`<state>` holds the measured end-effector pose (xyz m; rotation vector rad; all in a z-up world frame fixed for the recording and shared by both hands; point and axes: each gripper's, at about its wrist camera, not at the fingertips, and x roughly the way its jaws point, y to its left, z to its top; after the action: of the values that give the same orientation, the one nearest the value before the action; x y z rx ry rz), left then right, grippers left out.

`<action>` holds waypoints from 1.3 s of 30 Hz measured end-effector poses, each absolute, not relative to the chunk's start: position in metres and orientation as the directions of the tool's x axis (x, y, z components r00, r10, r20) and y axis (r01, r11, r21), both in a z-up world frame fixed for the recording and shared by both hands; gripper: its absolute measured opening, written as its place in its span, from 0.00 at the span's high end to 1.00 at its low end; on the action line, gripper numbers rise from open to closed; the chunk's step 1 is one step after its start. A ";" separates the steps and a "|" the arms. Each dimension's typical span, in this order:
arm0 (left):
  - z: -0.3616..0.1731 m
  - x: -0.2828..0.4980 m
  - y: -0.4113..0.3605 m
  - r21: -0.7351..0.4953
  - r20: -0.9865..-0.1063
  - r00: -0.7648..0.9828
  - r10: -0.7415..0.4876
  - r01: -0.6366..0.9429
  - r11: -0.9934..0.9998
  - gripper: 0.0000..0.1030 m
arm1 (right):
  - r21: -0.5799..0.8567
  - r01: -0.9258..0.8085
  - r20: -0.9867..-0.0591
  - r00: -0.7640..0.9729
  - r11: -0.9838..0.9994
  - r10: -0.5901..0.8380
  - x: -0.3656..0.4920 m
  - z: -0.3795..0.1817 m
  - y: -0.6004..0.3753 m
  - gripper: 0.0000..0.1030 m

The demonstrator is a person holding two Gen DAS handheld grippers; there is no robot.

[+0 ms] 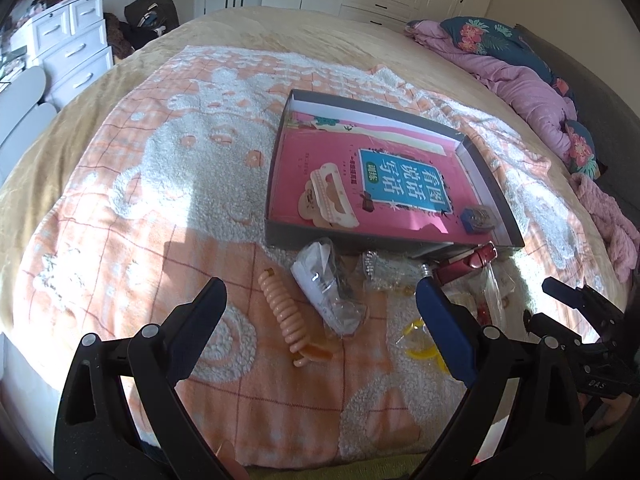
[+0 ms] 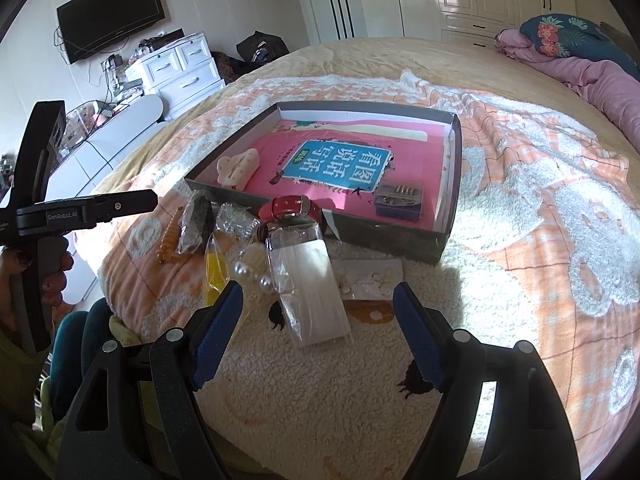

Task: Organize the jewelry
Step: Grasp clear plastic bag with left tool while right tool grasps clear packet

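A shallow dark box (image 1: 280, 236) (image 2: 384, 232) lined with a pink book lies on the bed. In it are a beige hair claw (image 1: 330, 196) (image 2: 238, 168) and a small blue tin (image 1: 478, 219) (image 2: 400, 200). In front of the box lie an orange spiral hair tie (image 1: 286, 316) (image 2: 168, 240), clear plastic bags (image 1: 332, 292) (image 2: 308, 284), a red watch (image 1: 468, 264) (image 2: 290, 208), pearls (image 2: 256, 276), a yellow piece (image 1: 420, 340) (image 2: 214, 272) and an earring card (image 2: 368, 280). My left gripper (image 1: 316, 292) is open above the hair tie and bags. My right gripper (image 2: 318, 300) is open over the clear bag.
The bed has an orange and white fleece blanket (image 1: 180, 160) (image 2: 520, 220). Pink bedding and floral pillows (image 1: 532, 92) (image 2: 572, 56) lie at the far right. White drawers (image 1: 72, 52) (image 2: 176, 68) stand left of the bed. The other gripper shows at each view's edge (image 1: 592, 332) (image 2: 48, 216).
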<state>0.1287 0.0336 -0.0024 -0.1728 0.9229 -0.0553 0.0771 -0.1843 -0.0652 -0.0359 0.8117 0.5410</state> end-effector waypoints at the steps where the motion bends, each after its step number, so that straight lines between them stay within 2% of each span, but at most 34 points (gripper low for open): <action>1: -0.004 0.129 0.033 -0.171 -0.790 0.600 -0.122 -0.025 0.985 0.14 | 0.172 -0.475 -0.700 0.557 0.863 0.446 0.076 -0.066 -0.184 0.26; 10: -0.017 0.122 0.026 -0.182 -0.810 0.567 -0.148 -0.003 0.983 0.15 | 0.173 -0.494 -0.718 0.529 0.852 0.453 0.072 -0.076 -0.179 0.26; 12: -0.021 0.121 0.026 -0.200 -0.814 0.556 -0.169 0.005 0.980 0.25 | 0.174 -0.498 -0.721 0.524 0.850 0.454 0.072 -0.077 -0.178 0.26; 16: -0.030 0.119 0.025 -0.231 -0.821 0.534 -0.201 0.011 0.973 0.39 | 0.169 -0.501 -0.727 0.518 0.848 0.451 0.072 -0.081 -0.176 0.26; 18: -0.034 0.119 0.025 -0.253 -0.824 0.521 -0.223 0.014 0.967 0.52 | 0.164 -0.505 -0.731 0.514 0.848 0.448 0.072 -0.083 -0.174 0.26; 21: -0.038 0.119 0.025 -0.270 -0.827 0.509 -0.239 0.014 0.963 0.61 | 0.149 -0.508 -0.735 0.517 0.848 0.438 0.073 -0.085 -0.172 0.29; 27: -0.041 0.124 0.024 -0.282 -0.829 0.499 -0.251 0.015 0.959 0.62 | 0.127 -0.517 -0.749 0.510 0.846 0.424 0.078 -0.095 -0.167 0.38; 29: -0.041 0.127 0.024 -0.287 -0.831 0.494 -0.255 0.012 0.958 0.62 | 0.127 -0.523 -0.754 0.502 0.843 0.424 0.080 -0.097 -0.166 0.46; 39: -0.049 0.145 0.024 -0.283 -0.849 0.469 -0.243 -0.015 0.959 0.62 | 0.145 -0.528 -0.749 0.494 0.837 0.441 0.092 -0.106 -0.160 0.47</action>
<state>0.1450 0.0236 -0.0492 -0.2667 1.0771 -0.1417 0.0919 -0.1604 -0.1064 -0.1092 0.8746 0.5891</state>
